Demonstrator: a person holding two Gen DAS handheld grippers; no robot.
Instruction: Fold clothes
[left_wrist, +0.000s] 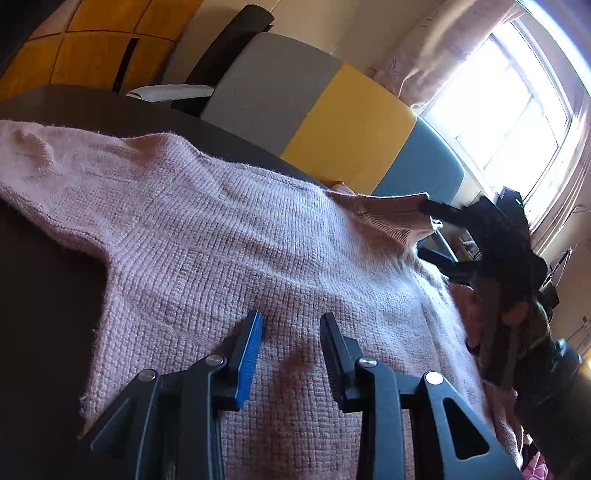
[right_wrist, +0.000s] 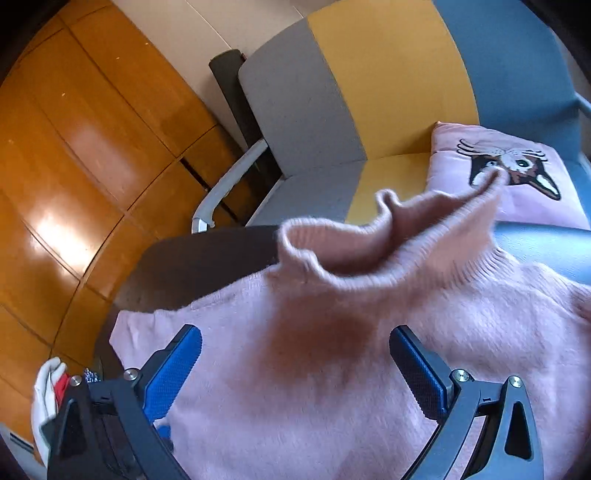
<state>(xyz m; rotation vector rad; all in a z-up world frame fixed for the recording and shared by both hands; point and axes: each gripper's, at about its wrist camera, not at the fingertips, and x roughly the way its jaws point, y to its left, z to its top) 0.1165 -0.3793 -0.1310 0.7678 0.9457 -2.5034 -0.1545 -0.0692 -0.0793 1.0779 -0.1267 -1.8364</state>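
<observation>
A pink knit sweater (left_wrist: 229, 229) lies spread over a dark bench (left_wrist: 44, 295), one sleeve running out toward 10 o'clock in the left wrist view. The left gripper (left_wrist: 291, 343) hangs just above the sweater's body, its jaws spread with nothing between them but the knit below; whether the tips touch the fabric cannot be told. At 3 o'clock in that view the right gripper (left_wrist: 436, 236) reaches in at the ribbed turtleneck collar (left_wrist: 391, 214), one finger by the collar's raised edge and one below it.

In the right wrist view, the right gripper (right_wrist: 295, 354) has its jaws spread wide, and the sweater (right_wrist: 332, 369) fills the space under them, the collar (right_wrist: 369, 240) standing up at 12 o'clock, beyond the fingertips. Behind the bench stands a sofa (right_wrist: 303, 110) in grey, yellow and blue panels, with a pink cat-print cushion (right_wrist: 517, 173) on its seat at 2 o'clock.
</observation>
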